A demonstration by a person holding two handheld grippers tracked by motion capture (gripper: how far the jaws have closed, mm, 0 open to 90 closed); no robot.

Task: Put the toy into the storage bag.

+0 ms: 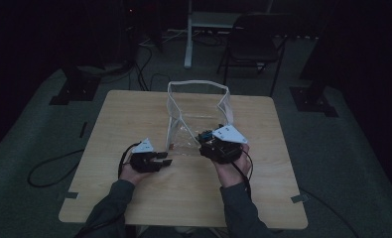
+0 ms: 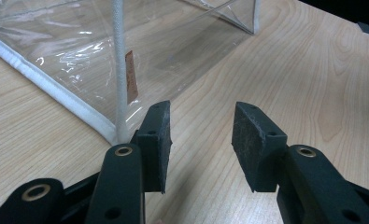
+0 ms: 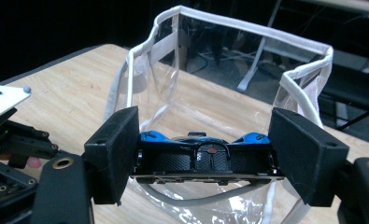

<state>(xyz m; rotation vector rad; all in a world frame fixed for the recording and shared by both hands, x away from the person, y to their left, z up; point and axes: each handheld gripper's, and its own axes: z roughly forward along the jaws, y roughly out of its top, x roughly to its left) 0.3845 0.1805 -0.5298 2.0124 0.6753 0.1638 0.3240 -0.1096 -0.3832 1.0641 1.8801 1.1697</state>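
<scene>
Fingers of right gripper clamp toy car level.

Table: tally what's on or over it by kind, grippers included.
Clear plastic bags with white trim: 1
Blue-and-black toy cars, clamped in the right gripper: 1
Handheld grippers: 2, left gripper and right gripper
Total: 4
</scene>
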